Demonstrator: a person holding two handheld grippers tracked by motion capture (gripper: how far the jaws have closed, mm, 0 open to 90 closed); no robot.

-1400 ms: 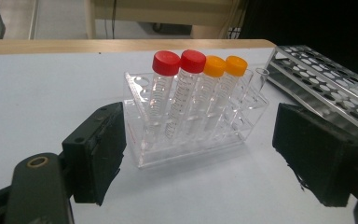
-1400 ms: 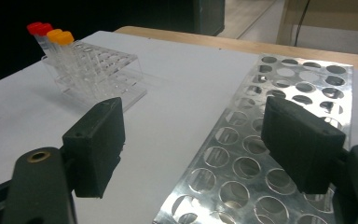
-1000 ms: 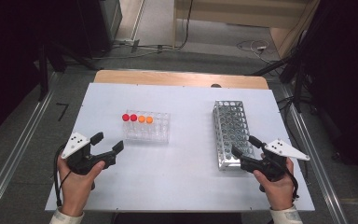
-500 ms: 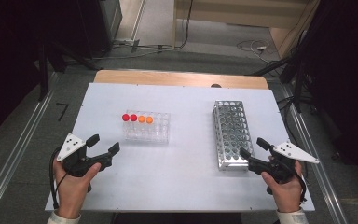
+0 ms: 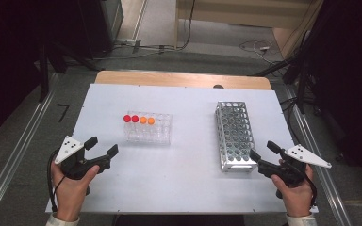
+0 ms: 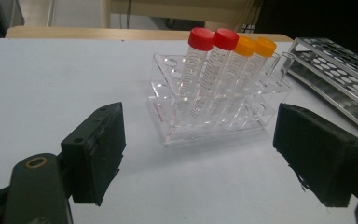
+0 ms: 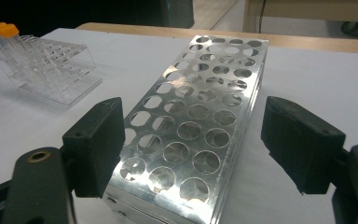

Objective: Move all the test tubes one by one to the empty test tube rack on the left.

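The metal rack (image 7: 200, 116) is shiny and silver, with smooth round holes. The small rack (image 6: 214, 109) is clear plastic, smooth and glossy. The tubes (image 6: 214, 74) in it are clear plastic too, with matt red and orange plastic caps. The table (image 5: 179, 183) top is white, smooth and matt, with a wood edge at the back. The pads (image 6: 98, 149) look black, dull and a bit rough.

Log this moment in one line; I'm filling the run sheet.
left hand-held gripper: open, empty, facing clear rack | right hand-held gripper: open, empty, at metal rack | four capped tubes in clear rack
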